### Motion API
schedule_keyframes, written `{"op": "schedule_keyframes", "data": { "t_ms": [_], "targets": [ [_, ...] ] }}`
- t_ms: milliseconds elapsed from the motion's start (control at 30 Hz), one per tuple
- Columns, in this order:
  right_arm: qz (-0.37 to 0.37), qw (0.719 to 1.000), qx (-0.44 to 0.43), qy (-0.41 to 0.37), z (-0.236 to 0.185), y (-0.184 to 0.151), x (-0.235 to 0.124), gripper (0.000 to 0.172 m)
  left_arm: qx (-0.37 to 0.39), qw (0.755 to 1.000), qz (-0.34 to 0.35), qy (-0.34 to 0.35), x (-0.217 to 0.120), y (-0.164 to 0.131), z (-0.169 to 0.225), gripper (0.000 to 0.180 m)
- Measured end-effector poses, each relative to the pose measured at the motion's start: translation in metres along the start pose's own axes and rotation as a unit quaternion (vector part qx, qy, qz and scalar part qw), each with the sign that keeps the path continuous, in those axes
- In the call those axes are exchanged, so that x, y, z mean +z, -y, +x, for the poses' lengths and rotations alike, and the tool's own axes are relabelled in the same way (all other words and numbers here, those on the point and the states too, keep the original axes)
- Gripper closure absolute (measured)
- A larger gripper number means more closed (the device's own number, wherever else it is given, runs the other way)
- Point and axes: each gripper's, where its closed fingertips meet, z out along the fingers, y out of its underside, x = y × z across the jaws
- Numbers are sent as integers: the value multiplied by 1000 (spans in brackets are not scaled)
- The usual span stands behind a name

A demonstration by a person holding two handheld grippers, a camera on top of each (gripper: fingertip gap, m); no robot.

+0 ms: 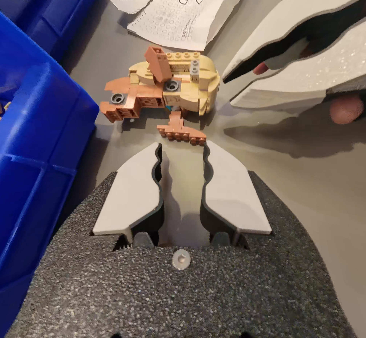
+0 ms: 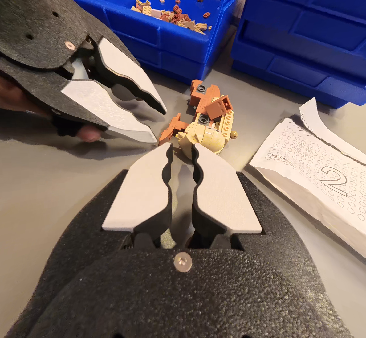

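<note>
We see a half-built toy brick model (image 1: 170, 88) lying on a grey table (image 1: 277, 189), tan on one side and reddish brown on the other, with a brown block (image 1: 157, 65) propped loosely on top of it. A flat brown wing-like part (image 1: 181, 130) sticks out of the model toward our left gripper (image 1: 182, 146).

Our left gripper sits just short of that brown part. Its two fingers stand apart with bare table showing between them, and nothing is in its grasp; the right fingertip is almost at the end of the brown part, though we cannot tell whether it touches.

Our right gripper (image 2: 182, 148) comes at the model from the tan side. Its fingers (image 2: 154, 162) stand a little apart, the tips just at the rounded tan end of the model (image 2: 206, 142). The tan end shows beyond the gap and we see no pad pressing on it, so we count this gripper as open too. In that view the left gripper (image 2: 158, 126) shows at the left, its tips near the brown part.

Behind the model stand blue bins (image 2: 178, 41); one holds loose tan and brown bricks (image 2: 174, 17). A white paper bag (image 2: 316, 170) printed with circles lies on the table beside the model
</note>
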Motion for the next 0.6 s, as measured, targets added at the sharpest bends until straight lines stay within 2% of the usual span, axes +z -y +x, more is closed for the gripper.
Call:
{"op": "schedule_keyframes", "data": {
  "t_ms": [200,300,400,600],
  "targets": [
    [3,999,12,32,-3,1,0,154,3,1000,-19,4,13,4,5,140],
    [7,999,20,46,-4,2,-1,155,0,999,-27,23,15,3,-2,147],
    [17,997,35,59,-3,4,-3,155,-6,999,-24,31,14,2,-10,164],
    [43,992,80,84,2,9,-8,157,-45,999,-21,16,8,-2,-22,165]
  ]
}}
